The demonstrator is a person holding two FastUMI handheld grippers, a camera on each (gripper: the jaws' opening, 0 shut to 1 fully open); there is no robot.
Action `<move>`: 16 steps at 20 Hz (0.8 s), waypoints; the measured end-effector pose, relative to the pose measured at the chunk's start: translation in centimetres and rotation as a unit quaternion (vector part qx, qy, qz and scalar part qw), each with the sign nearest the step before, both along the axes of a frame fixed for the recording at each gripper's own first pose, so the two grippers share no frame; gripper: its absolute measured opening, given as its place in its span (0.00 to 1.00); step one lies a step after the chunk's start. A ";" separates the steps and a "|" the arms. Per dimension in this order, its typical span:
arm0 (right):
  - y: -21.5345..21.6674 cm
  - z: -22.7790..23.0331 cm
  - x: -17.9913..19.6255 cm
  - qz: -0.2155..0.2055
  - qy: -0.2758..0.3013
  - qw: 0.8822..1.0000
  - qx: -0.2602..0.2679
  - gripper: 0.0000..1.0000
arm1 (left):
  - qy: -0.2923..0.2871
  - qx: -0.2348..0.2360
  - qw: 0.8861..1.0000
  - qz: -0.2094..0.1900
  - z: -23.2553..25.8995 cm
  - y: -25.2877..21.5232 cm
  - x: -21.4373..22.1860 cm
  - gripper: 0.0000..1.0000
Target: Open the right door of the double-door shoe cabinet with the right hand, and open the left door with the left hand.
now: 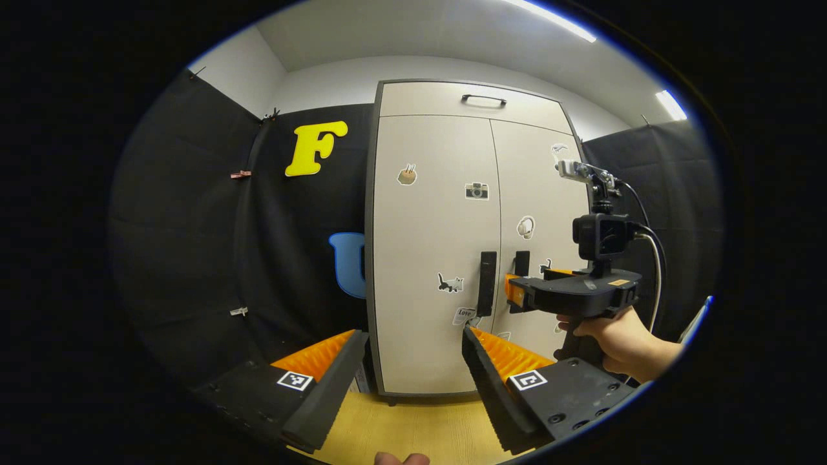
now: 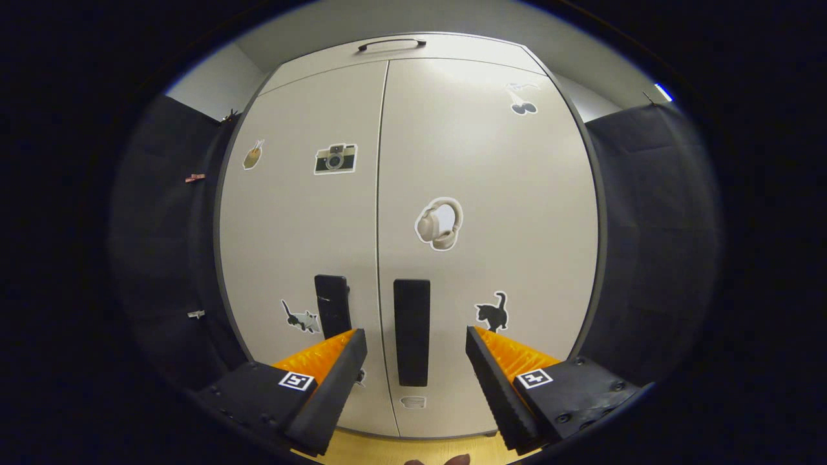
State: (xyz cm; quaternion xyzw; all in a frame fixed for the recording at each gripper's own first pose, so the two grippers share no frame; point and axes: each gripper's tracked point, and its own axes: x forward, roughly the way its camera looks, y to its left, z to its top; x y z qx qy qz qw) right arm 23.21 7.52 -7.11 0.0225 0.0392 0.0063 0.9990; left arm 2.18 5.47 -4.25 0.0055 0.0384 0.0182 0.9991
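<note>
The beige shoe cabinet has both doors closed. In the right gripper view the right door (image 2: 484, 194) carries a black vertical handle (image 2: 411, 330), and the left door (image 2: 303, 213) has its own handle (image 2: 332, 305). My right gripper (image 2: 413, 339) is open, its fingers either side of the right handle, a short way in front of it. In the left gripper view my left gripper (image 1: 413, 339) is open, farther back from the cabinet, facing the left door (image 1: 429, 245) and its handle (image 1: 487, 283). There the right gripper (image 1: 517, 290), held by a hand (image 1: 614, 336), sits near the right handle (image 1: 522, 262).
A top flap with a dark handle (image 1: 483, 99) sits above the doors. Black cloth walls (image 1: 194, 245) flank the cabinet on both sides. The floor (image 1: 413, 426) below is light wood. Stickers dot both doors.
</note>
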 end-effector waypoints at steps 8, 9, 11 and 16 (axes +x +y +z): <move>0.0 -2.8 3.6 -0.017 0.035 0.999 0.025 0.58 | 0.007 -0.005 1.000 0.004 -0.9 1.3 0.1 0.95; 0.1 -3.0 3.7 -0.020 0.040 0.999 0.025 0.46 | 0.008 -0.007 1.000 0.004 -0.9 1.3 0.2 0.95; 0.1 -3.4 3.8 -0.018 0.043 0.999 0.000 0.45 | 0.009 -0.010 1.000 0.004 -1.1 1.5 0.1 0.95; 0.1 -3.4 3.8 -0.032 0.044 0.999 -0.003 0.21 | 0.014 -0.014 1.000 0.007 -1.8 1.9 0.0 0.95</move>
